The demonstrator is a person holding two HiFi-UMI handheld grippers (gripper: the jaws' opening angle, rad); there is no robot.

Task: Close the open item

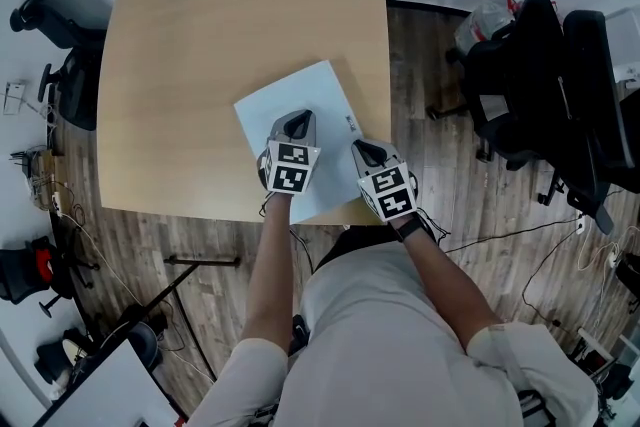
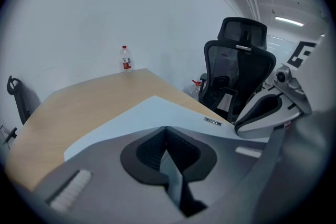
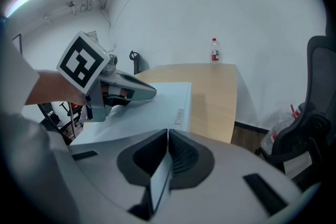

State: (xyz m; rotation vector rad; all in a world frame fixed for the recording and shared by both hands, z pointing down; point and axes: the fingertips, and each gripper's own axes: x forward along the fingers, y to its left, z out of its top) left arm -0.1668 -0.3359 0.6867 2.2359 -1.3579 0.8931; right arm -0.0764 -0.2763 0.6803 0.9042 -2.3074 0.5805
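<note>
A flat pale blue-white rectangular item (image 1: 310,105) lies on the wooden table (image 1: 200,35) near its front edge, with a small label on its right side (image 1: 351,124). It lies flat, with no raised part showing. My left gripper (image 1: 299,121) rests over the item's near half, jaws shut with nothing between them. My right gripper (image 1: 363,149) sits at the item's right front corner, also shut and empty. The left gripper view has the item (image 2: 147,113) ahead of the left gripper (image 2: 166,127). In the right gripper view the item (image 3: 152,107) lies beyond the right gripper (image 3: 168,130).
A small water bottle (image 2: 126,59) stands at the table's far edge by the white wall. Black office chairs (image 1: 545,85) crowd the floor to the right, and another chair (image 1: 60,65) stands at the left. Cables lie on the wooden floor.
</note>
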